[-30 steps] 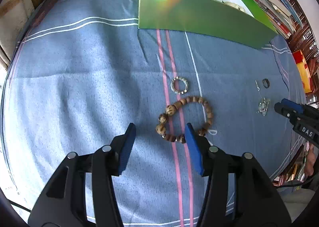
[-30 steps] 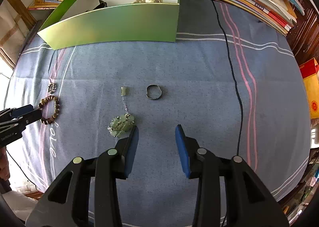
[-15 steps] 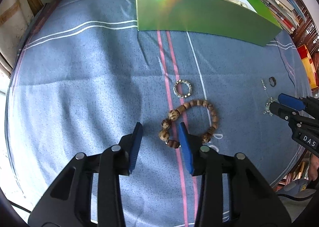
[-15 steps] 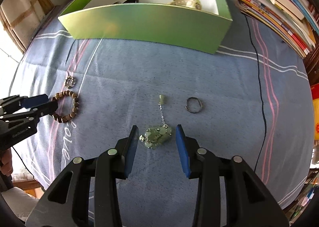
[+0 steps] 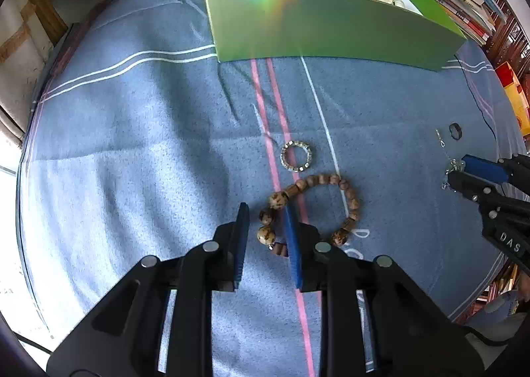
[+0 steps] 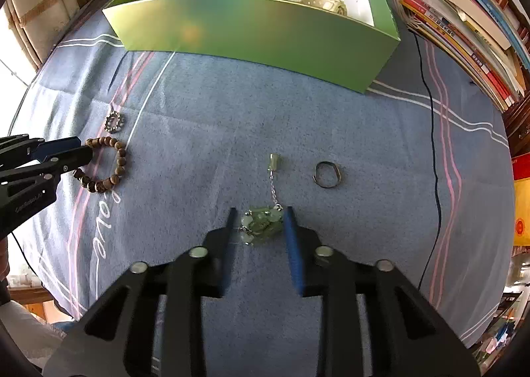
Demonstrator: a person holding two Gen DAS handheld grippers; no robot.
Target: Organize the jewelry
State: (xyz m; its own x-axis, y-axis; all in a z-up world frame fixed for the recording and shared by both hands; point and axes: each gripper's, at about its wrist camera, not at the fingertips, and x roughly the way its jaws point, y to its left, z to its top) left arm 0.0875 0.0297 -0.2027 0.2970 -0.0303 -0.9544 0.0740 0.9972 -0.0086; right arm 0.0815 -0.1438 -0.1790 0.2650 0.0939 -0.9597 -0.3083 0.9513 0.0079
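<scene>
A brown wooden bead bracelet (image 5: 314,204) lies on the blue cloth; its left beads sit between the jaws of my left gripper (image 5: 265,224), which is partly closed around them but still shows a gap. The bracelet also shows in the right wrist view (image 6: 109,165). A pale green stone bracelet with a chain (image 6: 261,221) lies between the jaws of my right gripper (image 6: 260,224), which stands narrowed around it with gaps on both sides. A green box (image 6: 258,29) with a white inside stands behind.
A small rhinestone ring (image 5: 295,156) lies just beyond the wooden bracelet. A dark metal ring (image 6: 326,174) lies right of the green chain. A black cable (image 6: 430,132) runs down the cloth on the right. Stacked books (image 6: 463,12) line the far edges.
Both grippers have moved down and forward onto their bracelets. The left jaws have narrowed around the wooden beads; the right gripper shifted over the green bracelet and narrowed a little.
</scene>
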